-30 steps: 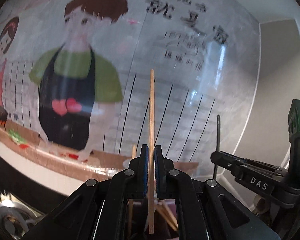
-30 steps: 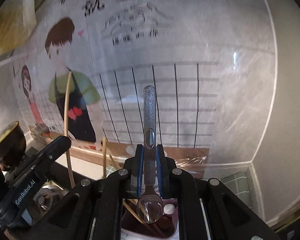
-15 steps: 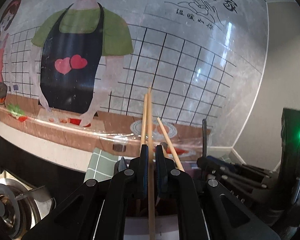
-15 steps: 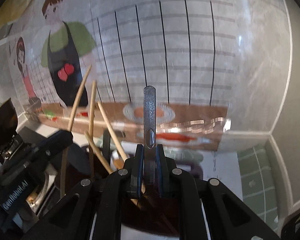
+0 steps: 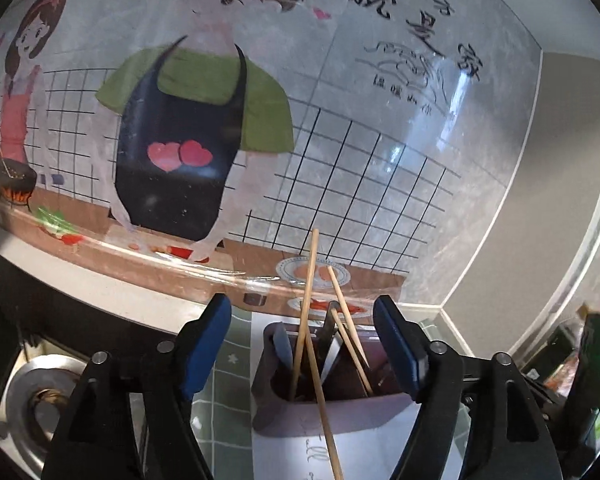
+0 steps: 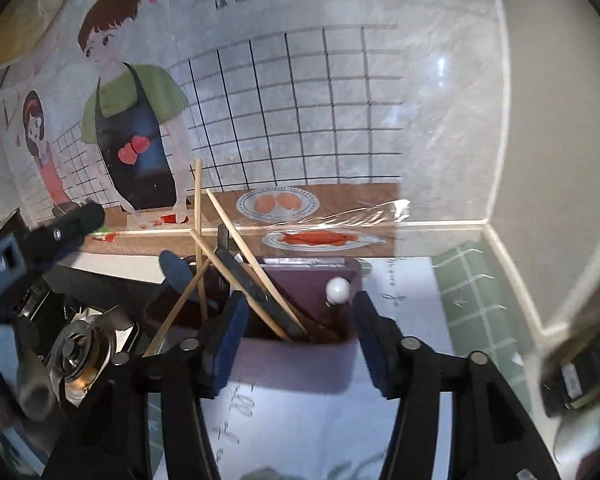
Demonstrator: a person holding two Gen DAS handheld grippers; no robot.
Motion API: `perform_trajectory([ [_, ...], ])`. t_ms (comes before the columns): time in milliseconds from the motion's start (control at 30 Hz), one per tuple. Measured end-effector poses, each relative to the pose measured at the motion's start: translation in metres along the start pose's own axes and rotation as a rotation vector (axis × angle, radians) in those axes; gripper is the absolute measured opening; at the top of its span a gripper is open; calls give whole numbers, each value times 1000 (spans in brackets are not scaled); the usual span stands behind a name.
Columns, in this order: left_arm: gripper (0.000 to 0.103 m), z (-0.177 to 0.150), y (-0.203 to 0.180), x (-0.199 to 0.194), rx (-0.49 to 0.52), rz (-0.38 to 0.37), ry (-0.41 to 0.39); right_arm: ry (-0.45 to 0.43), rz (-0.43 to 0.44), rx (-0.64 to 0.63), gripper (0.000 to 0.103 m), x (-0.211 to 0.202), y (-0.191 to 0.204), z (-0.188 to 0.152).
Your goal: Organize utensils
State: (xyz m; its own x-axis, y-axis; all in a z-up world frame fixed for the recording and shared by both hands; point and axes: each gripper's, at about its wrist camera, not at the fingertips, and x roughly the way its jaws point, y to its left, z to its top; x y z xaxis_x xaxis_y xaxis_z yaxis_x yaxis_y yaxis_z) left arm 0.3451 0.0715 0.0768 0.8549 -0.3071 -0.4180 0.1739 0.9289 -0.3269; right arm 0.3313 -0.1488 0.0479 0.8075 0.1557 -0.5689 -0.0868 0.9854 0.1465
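Filled the whole background: a wall mural point(image 5: 204, 128) of a cartoon cook in a green shirt and dark apron, over a drawn black tile grid and painted plates. Lay beneath that, a green checked counter mat point(image 6: 472, 292) with a sheet of handwritten paper point(image 6: 400, 284) on it.

Stood at 6 o'clock in both wrist views: the utensil holder point(image 5: 324, 408), a dark-lined tub with pale walls, resting on the paper. Glimpsed at 8 o'clock, a steel gas burner point(image 5: 40, 396).

Framed the holder on both sides: the left gripper point(image 5: 300, 344), jaws opening, blue pads apart and pressing on nothing. Likewise the right gripper point(image 6: 296, 340), jaws opening, nothing pinched between them, the holder's mouth visible through the gap.

Leaned inside the holder: several wooden chopsticks point(image 5: 306, 292), tips fanned toward 12 and 1 o'clock, one long chopstick point(image 5: 324, 412) slanting over the near rim toward 6 o'clock. Sat alongside: dark flat handles point(image 6: 244, 276), type unclear, and a small white knob-ended piece point(image 6: 337, 289) at the right of the compartment.

Judged of handling: chopsticks light, stiff, smooth and prone to roll or pivot in a pinch; best taken near mid-length, square across the pads. Judged of the metal pieces: heavier and slicker, best gripped on the flat of the handle.
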Motion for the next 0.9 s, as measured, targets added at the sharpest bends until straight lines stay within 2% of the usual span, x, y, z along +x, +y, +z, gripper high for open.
perform_trajectory([
  [100, 81, 2, 0, -15, -3, -8, 17, -11, -20, 8, 57, -23, 0, -7],
  [233, 82, -7, -3, -16, 21, 13, 89, 4, -36, 16, 58, -40, 0, -13],
  [367, 82, -30, 3, -19, 14, 38, 178, 35, -27, -3, 58, -42, 7, -14],
  [467, 82, -49, 2, -32, 41, 62, 204, 49, -25, -3, 58, -47, 10, -19],
  [500, 84, -56, 1, -42, 59, 78, 209, 48, -37, -3, 58, -52, 10, -24],
  [567, 97, -67, 1, -58, 73, 96, 211, 44, -54, -6, 58, -63, 12, -33],
  [633, 103, -74, -1, -77, 96, 91, 191, 45, -71, -10, 59, -75, 16, -43],
  [800, 103, -97, -17, -133, 200, 187, 61, 16, -97, -12, 78, -114, 25, -71],
  [867, 103, -109, -23, -152, 185, 211, 38, -2, -101, -15, 94, -130, 27, -82],
  [900, 103, -112, -24, -158, 179, 211, 31, -13, -98, -22, 97, -140, 27, -89],
])
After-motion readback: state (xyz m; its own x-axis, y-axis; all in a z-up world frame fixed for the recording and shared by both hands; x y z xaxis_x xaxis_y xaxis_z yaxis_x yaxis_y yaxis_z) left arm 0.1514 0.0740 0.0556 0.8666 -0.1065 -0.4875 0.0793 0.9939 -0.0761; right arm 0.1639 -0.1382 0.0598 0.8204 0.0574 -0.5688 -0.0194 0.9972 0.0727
